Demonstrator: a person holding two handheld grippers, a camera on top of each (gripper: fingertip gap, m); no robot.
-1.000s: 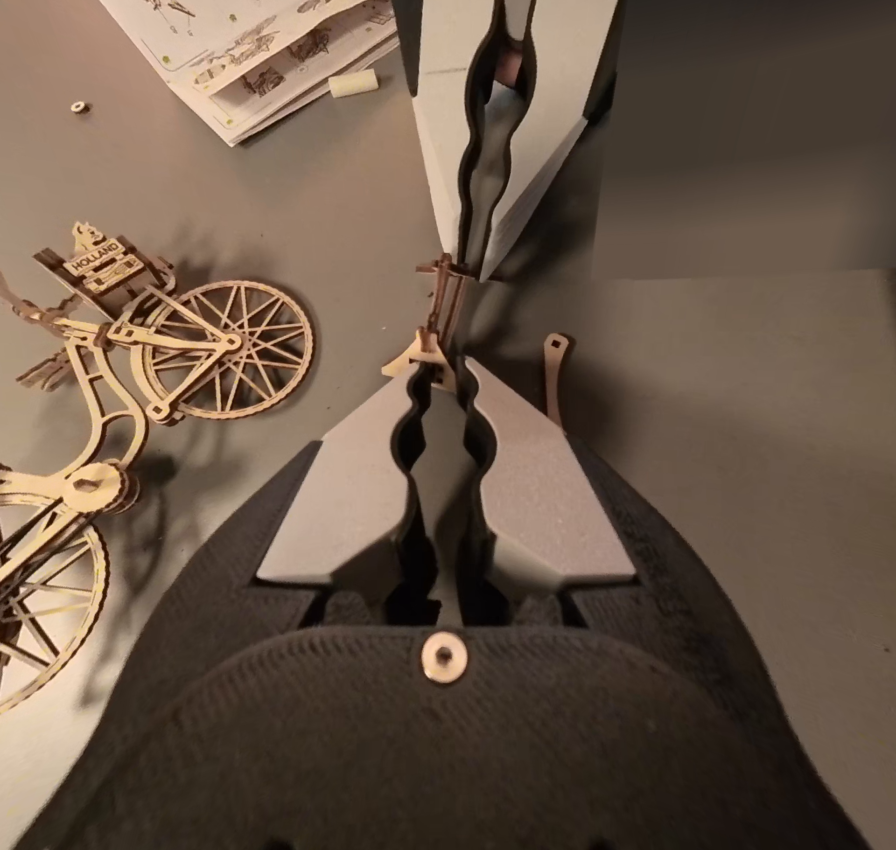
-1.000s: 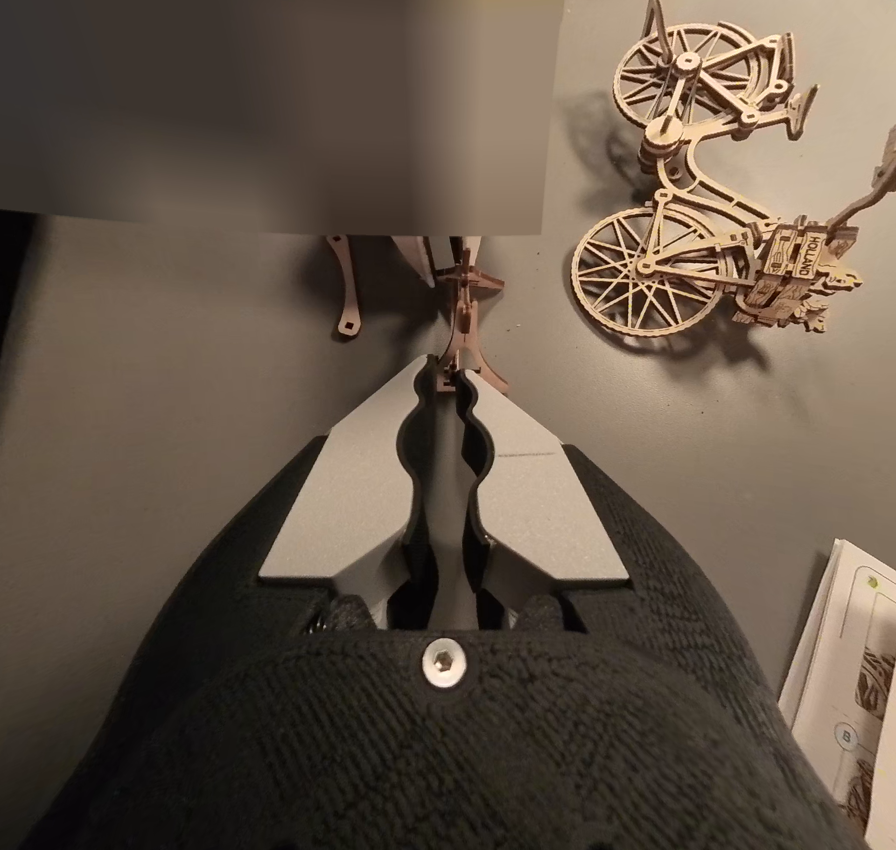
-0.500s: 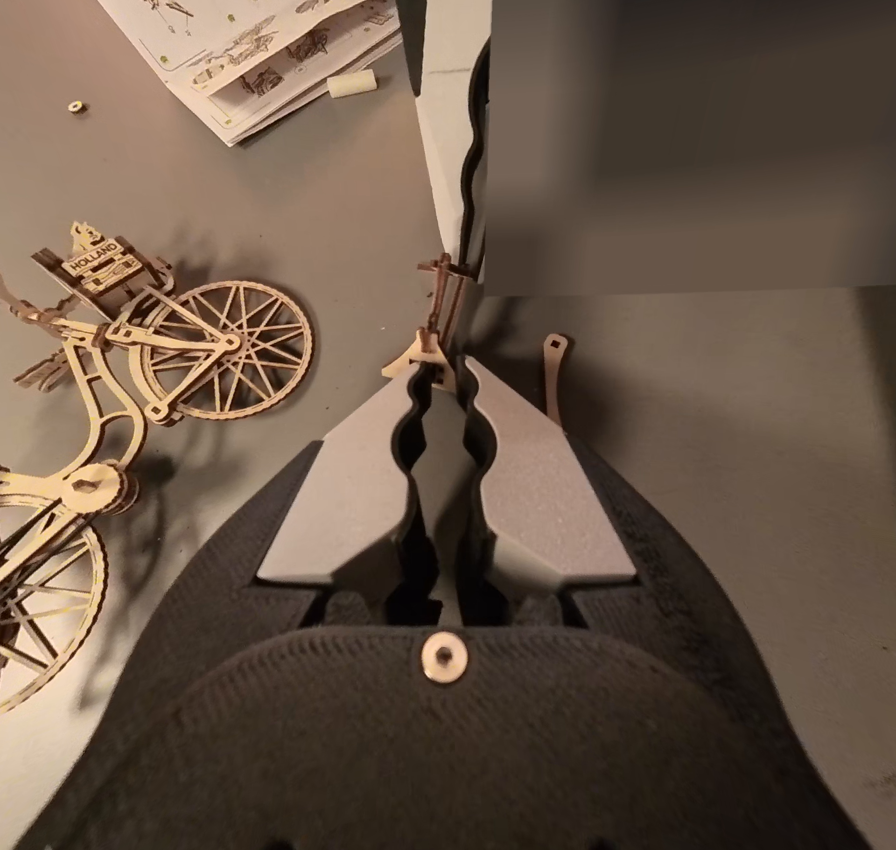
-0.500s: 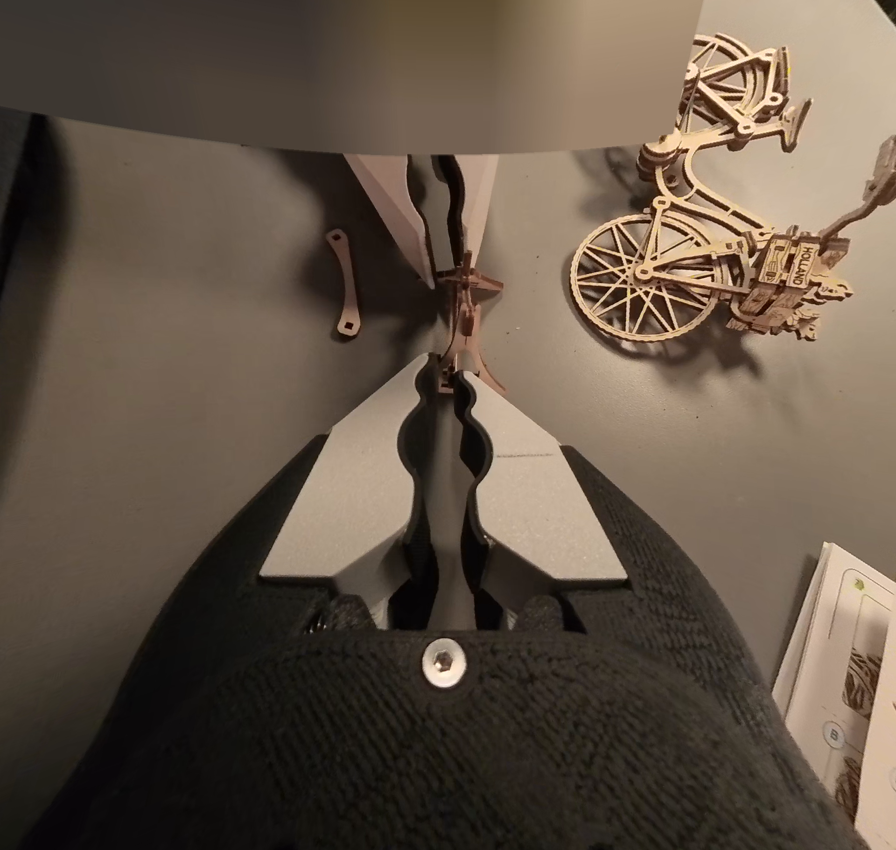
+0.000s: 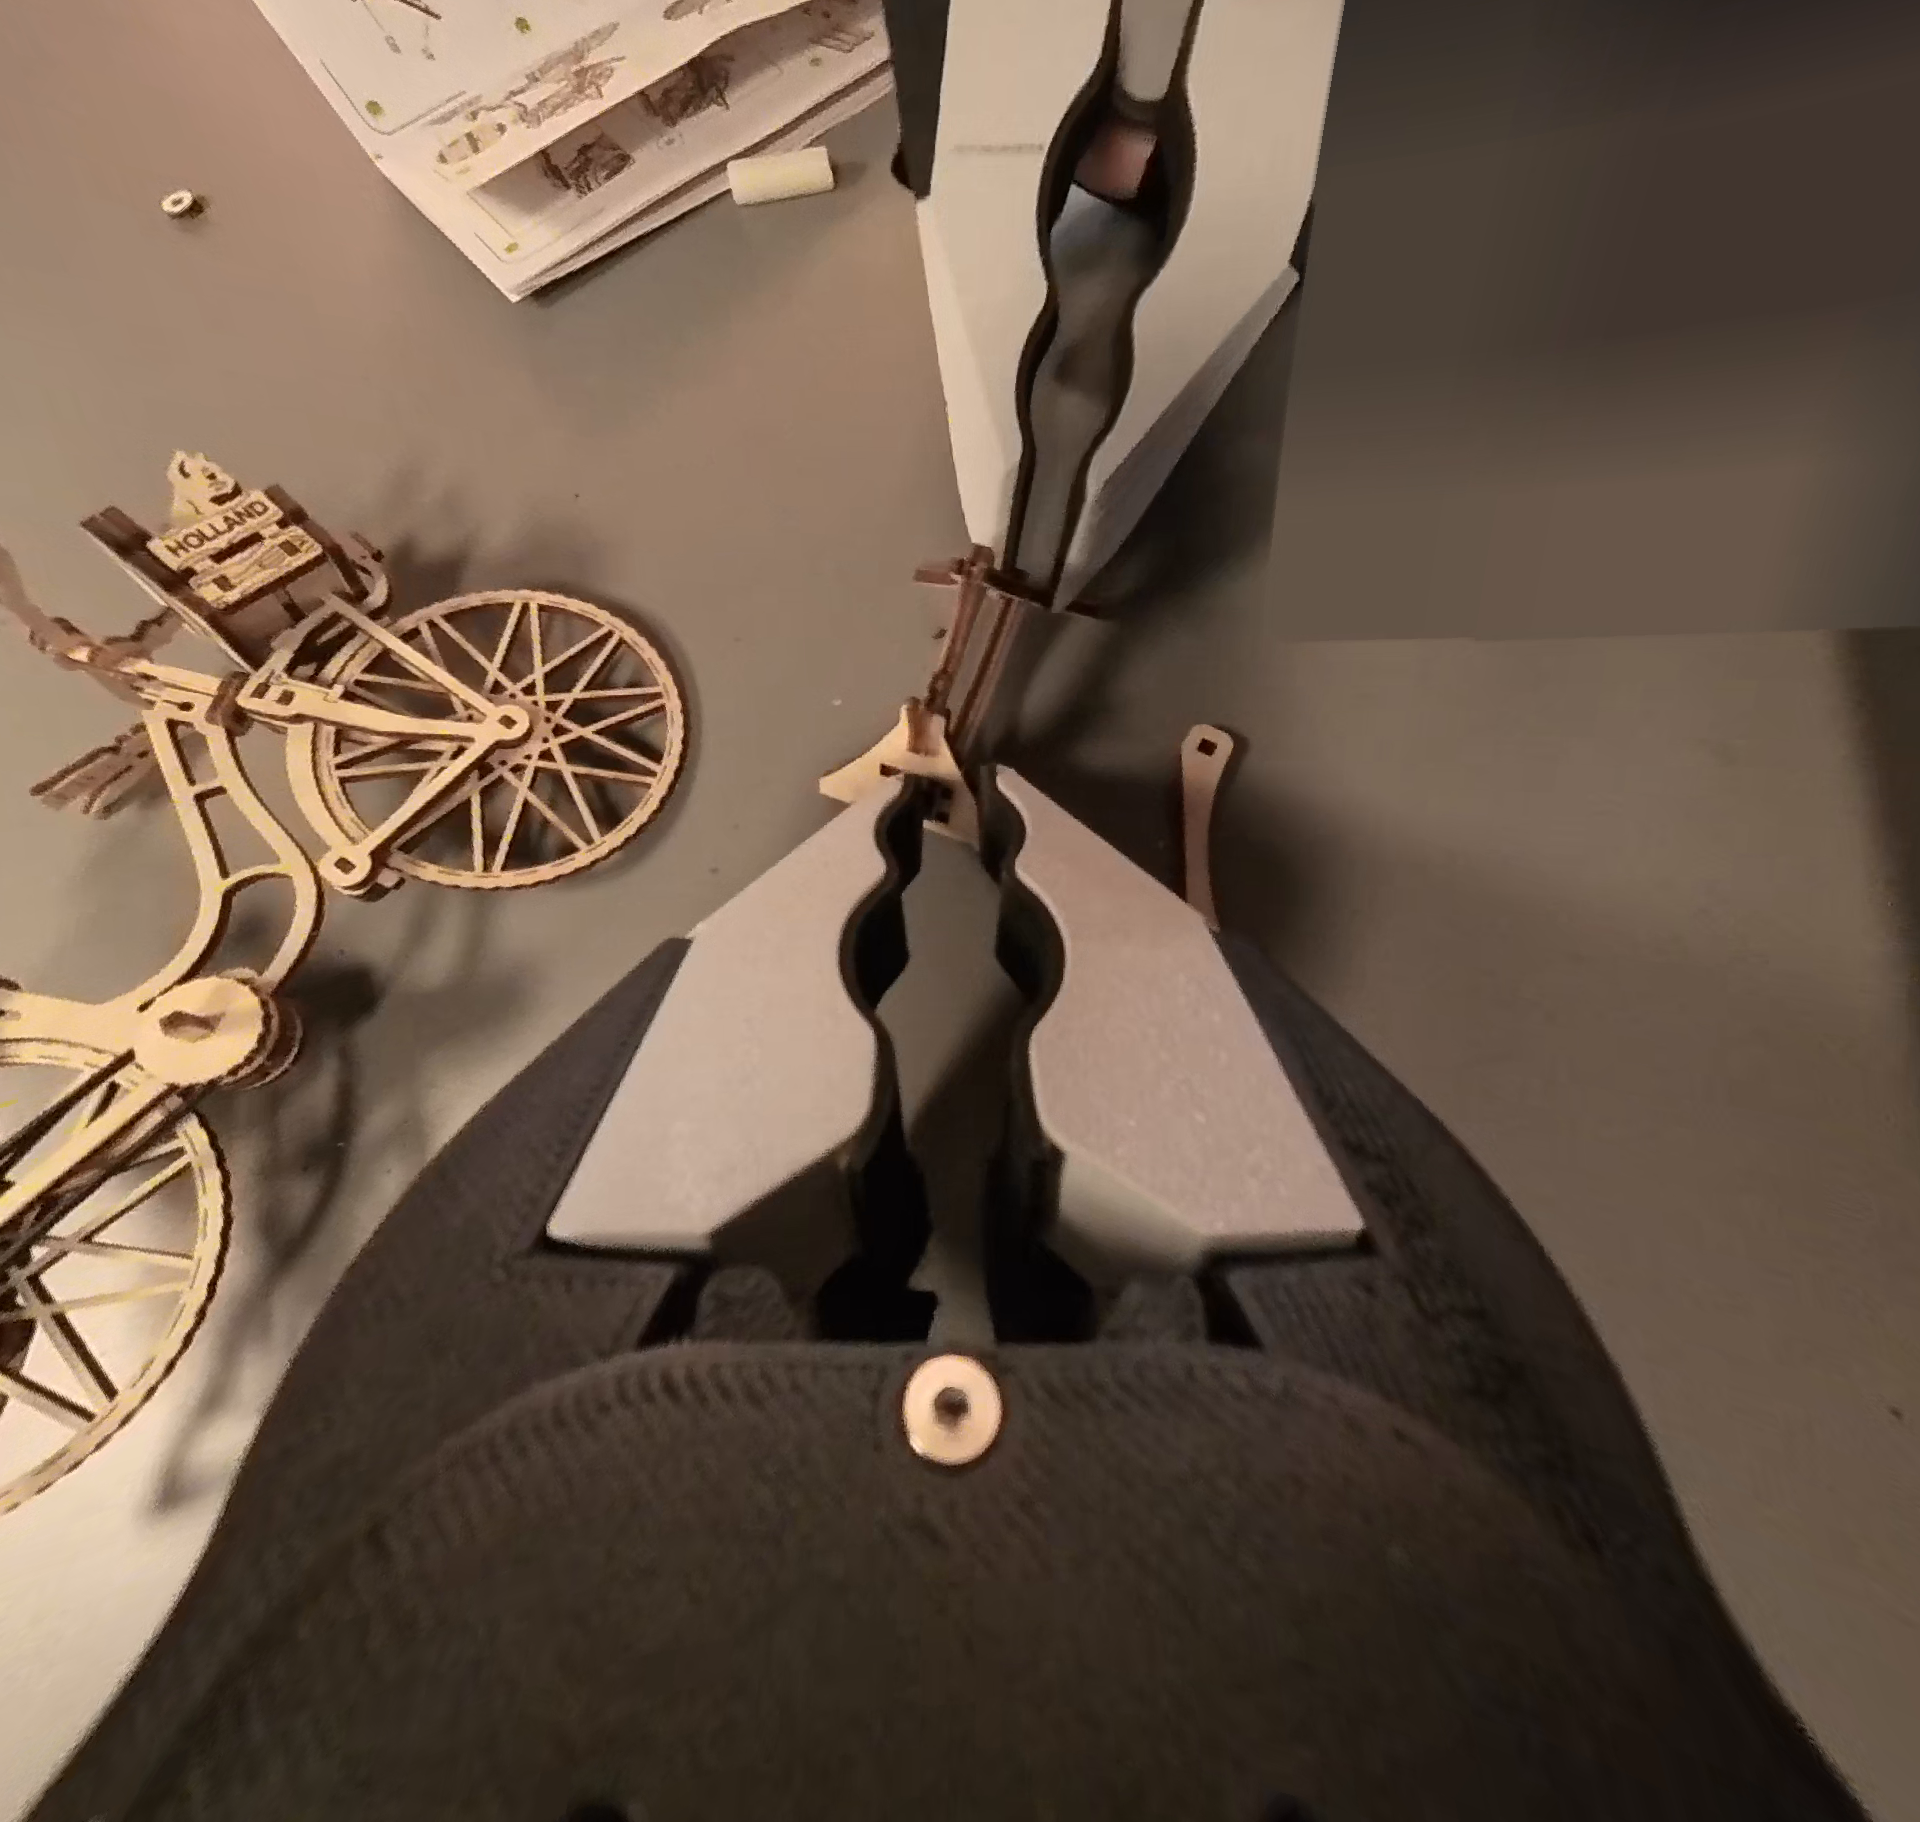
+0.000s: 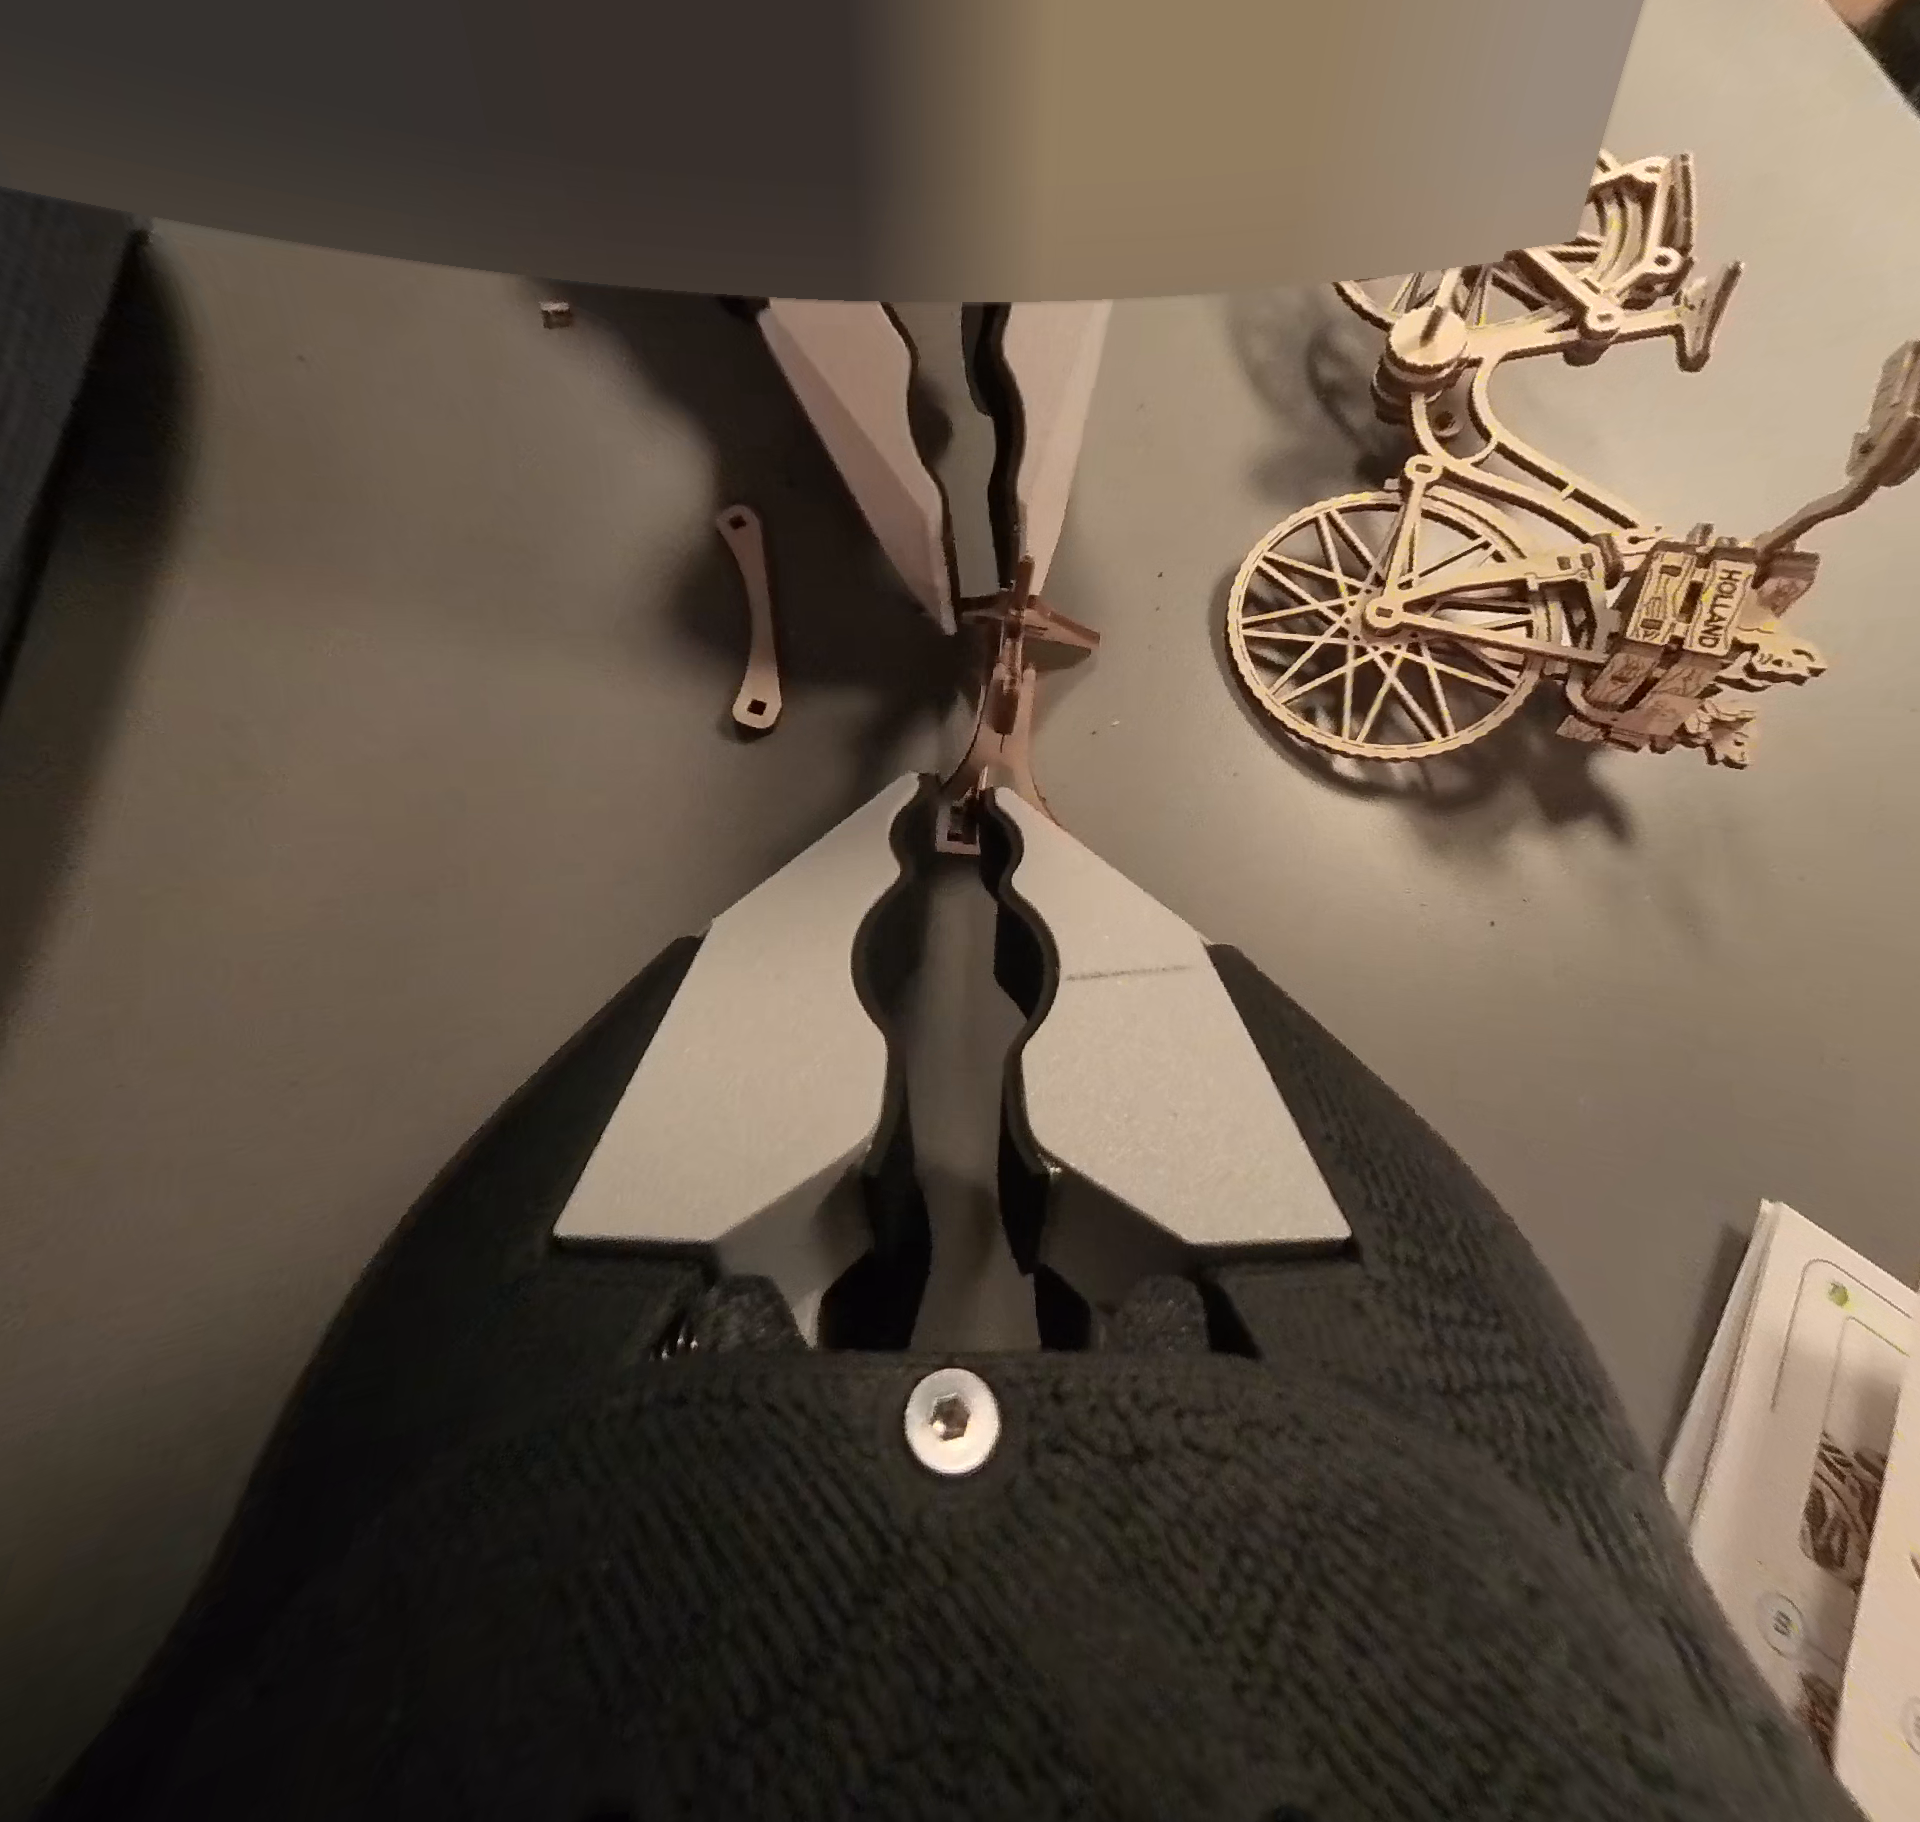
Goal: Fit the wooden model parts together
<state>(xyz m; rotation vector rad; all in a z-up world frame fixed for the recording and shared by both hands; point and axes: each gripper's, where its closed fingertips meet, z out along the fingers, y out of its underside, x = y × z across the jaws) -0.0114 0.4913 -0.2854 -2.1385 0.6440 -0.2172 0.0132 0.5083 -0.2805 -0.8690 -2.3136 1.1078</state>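
Observation:
A small wooden sub-assembly (image 5: 966, 671) hangs above the grey table between my two grippers. My left gripper (image 5: 951, 801) is shut on its near end, where a pale saddle-shaped piece (image 5: 883, 770) sticks out to the left. My right gripper (image 5: 1023, 577) comes in from the top of the left wrist view and is shut on the far end. In the right wrist view, my right gripper (image 6: 961, 801) pinches the sub-assembly (image 6: 1003, 692), and the left gripper (image 6: 992, 593) grips it from the far side. A cross-shaped piece (image 6: 1029, 624) sits by the left gripper's tips.
A wooden bicycle model (image 5: 416, 733) lies on its side on the table; it also shows in the right wrist view (image 6: 1455, 629). A loose curved wooden strip (image 5: 1200, 816) (image 6: 753, 619) lies beside the grippers. An instruction booklet (image 5: 582, 58) (image 6: 1818, 1460), a small white cylinder (image 5: 779, 177) and a tiny nut (image 5: 182, 203) lie farther off. Tip to tip, the grippers are about 4 cm apart. It is some 15 cm from my right tips to the small white cylinder (image 5: 779, 177).
Both grippers keep hold of the sub-assembly. The right gripper has shifted and tilted a little, so the bicycle sits differently in its view. The left gripper has hardly moved.

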